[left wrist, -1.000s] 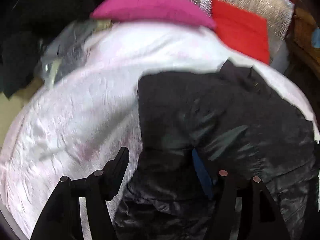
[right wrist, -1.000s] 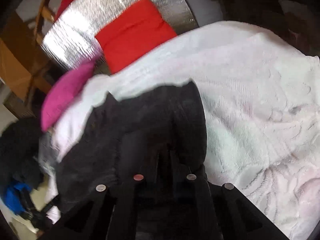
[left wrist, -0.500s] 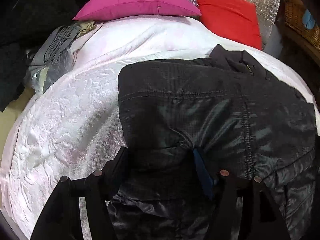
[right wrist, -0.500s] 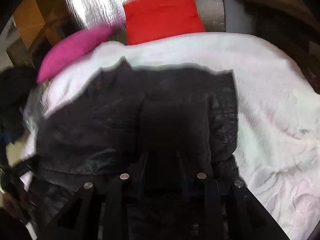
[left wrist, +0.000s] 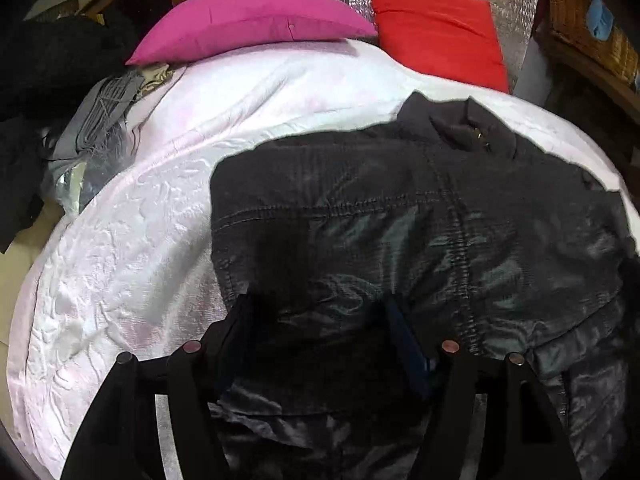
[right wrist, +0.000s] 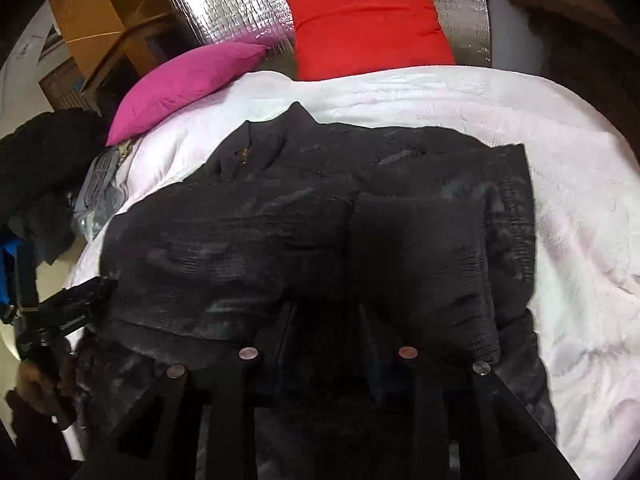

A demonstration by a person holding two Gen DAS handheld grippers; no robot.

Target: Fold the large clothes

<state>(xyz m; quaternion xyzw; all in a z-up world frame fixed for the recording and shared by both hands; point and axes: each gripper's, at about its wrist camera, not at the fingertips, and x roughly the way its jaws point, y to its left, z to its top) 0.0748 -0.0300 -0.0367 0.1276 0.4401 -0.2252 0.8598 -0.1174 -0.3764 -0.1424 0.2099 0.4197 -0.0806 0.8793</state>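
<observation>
The black jacket (right wrist: 320,232) lies on the bed (right wrist: 580,220) near its foot edge, sides folded in; right claw (right wrist: 326,320) opening over it, left claw (left wrist: 316,320) wide, gripping nothing; final folds remain

In front of me a bed under a pale pink-white textured coverlet (left wrist: 132,240) fills the room. At its head a magenta pillow (left wrist: 248,16) lies beside a red cushion (left wrist: 440,32), which leans on a silver quilted foil panel (right wrist: 224,4). Wooden furniture (right wrist: 100,8) stands left of it; wickerwork (left wrist: 580,20) right.
</observation>
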